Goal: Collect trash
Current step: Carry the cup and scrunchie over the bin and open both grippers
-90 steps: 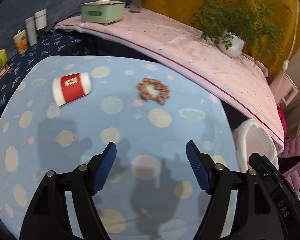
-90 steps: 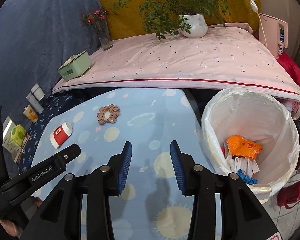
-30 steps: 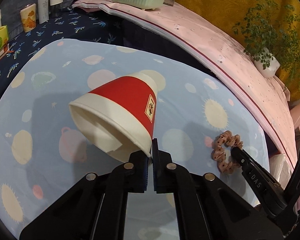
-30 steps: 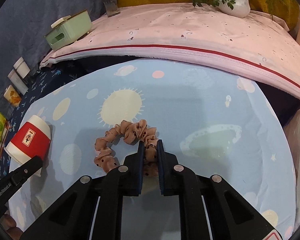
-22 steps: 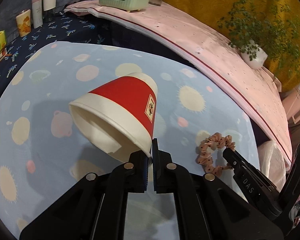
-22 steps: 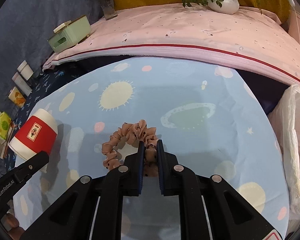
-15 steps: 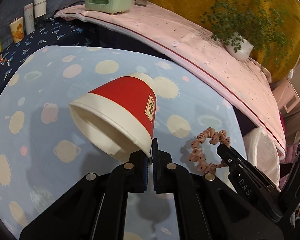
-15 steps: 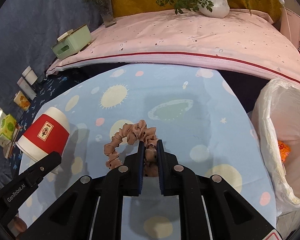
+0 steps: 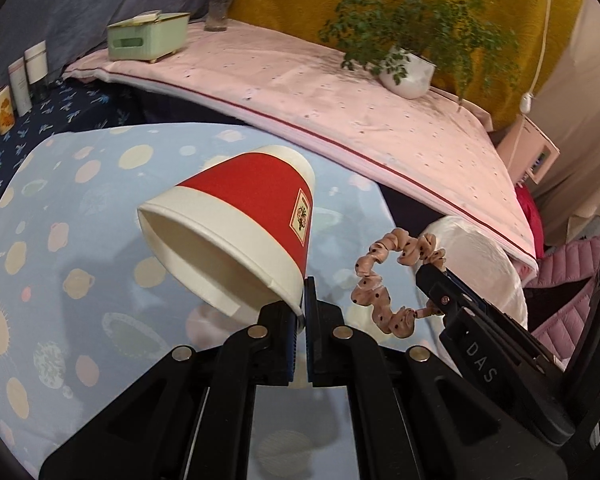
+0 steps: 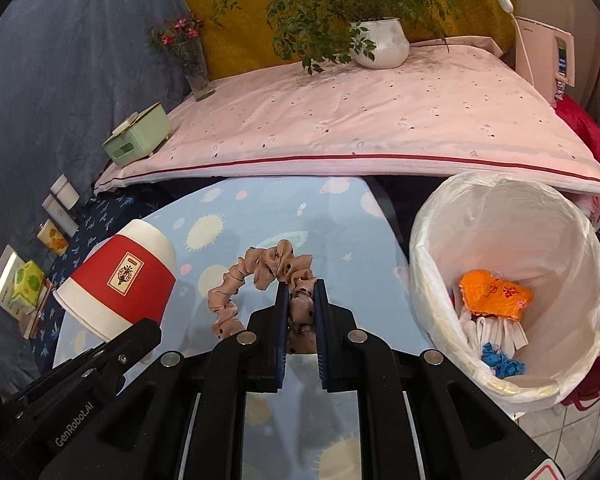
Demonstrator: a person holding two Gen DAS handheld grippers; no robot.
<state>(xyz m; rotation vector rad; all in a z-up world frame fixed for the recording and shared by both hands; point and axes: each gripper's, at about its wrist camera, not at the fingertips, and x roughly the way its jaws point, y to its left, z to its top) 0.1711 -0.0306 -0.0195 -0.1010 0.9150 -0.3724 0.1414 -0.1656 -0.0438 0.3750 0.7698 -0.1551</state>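
Note:
My left gripper [image 9: 300, 312] is shut on the rim of a red and white paper cup [image 9: 236, 236] and holds it above the blue table. The cup also shows at the left of the right wrist view [image 10: 120, 280]. My right gripper [image 10: 301, 300] is shut on a pink dotted scrunchie [image 10: 256, 276], lifted off the table; it shows in the left wrist view [image 9: 384, 280] too. A white-lined trash bin [image 10: 428, 248] stands just right of the table, with an orange wrapper [image 10: 496, 292] and other scraps inside.
The blue patterned table [image 9: 60, 248] lies below both grippers. Behind it is a pink-covered shelf [image 10: 340, 120] with a green tissue box [image 10: 138, 136], a vase [image 10: 194, 68] and a potted plant [image 10: 380, 42]. Small containers [image 10: 60, 208] stand at the left.
Both grippers closed on their items, lifted them off the table and carried them right, toward the bin. The bin has come into full view on the right.

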